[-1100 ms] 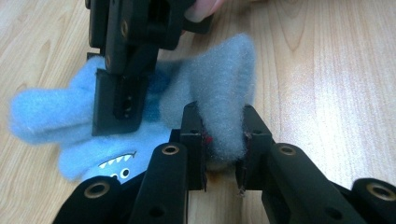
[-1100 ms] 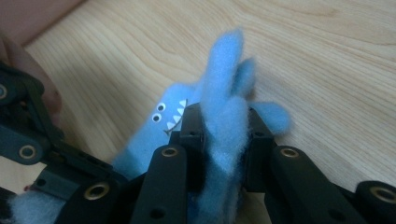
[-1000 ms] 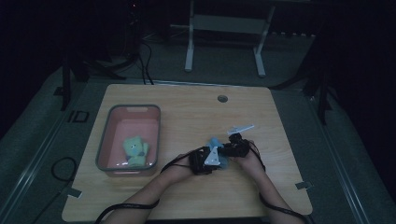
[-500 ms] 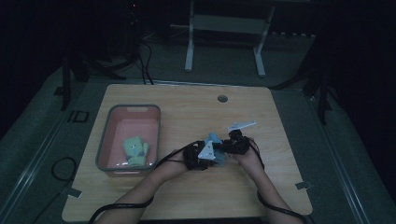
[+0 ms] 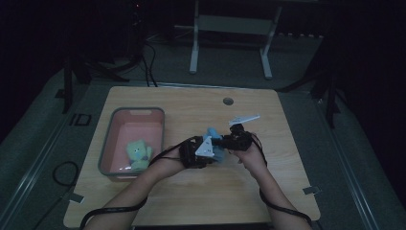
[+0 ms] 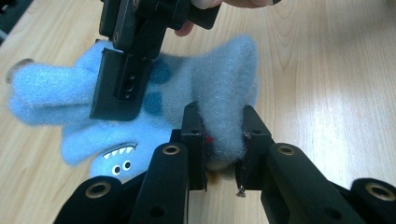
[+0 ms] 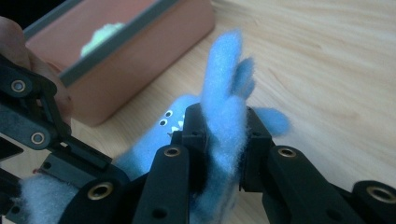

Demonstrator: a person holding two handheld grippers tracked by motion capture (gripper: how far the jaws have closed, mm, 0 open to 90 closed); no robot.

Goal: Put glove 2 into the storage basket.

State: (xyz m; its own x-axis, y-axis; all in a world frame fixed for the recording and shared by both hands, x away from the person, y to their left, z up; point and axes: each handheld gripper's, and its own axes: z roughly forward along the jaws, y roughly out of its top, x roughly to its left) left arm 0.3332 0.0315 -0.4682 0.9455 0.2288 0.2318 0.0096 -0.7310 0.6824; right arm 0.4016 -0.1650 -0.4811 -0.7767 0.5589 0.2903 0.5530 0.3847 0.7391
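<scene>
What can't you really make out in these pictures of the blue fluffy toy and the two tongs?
- Blue toy, high view: too small and dim, mostly covered by the left tongs and right tongs.
- Its fabric between the pads, both gripper views: hidden by the jaws.
- Green toy in the pink bin: right gripper view blurs it behind the rim.
- Toy's face, right gripper view: partly covered by the jaw.

Pale blue plush toy (image 6: 219,74) with darker blue spots; pink bin (image 7: 140,60).

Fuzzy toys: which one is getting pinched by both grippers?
The blue toy with the toothy face, on the table between the left gripper and right gripper. The green toy lies untouched in the pink bin.
</scene>
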